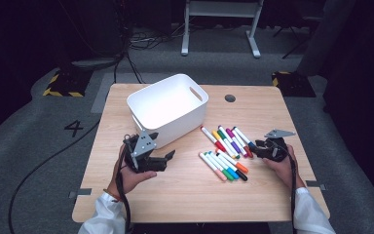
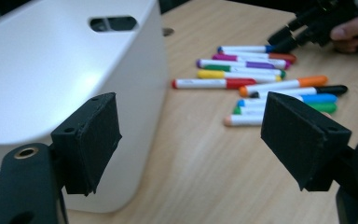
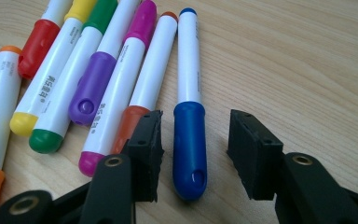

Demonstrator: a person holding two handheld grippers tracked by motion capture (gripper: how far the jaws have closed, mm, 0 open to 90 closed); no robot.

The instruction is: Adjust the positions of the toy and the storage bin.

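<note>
A white bin stands on the wooden table, with its wall close on the left in the left gripper view. Several capped markers lie in two rows to the right of the bin. My left gripper is open beside the bin's front corner, and nothing sits between its jaws. My right gripper is low at the right end of the upper row. It is open, with its jaws on either side of the blue-capped marker, which lies flat on the wood.
Purple, magenta, green, yellow and red markers lie tight against the left of the blue one. A small dark hole marks the table's far side. Bare wood spreads along the near edge.
</note>
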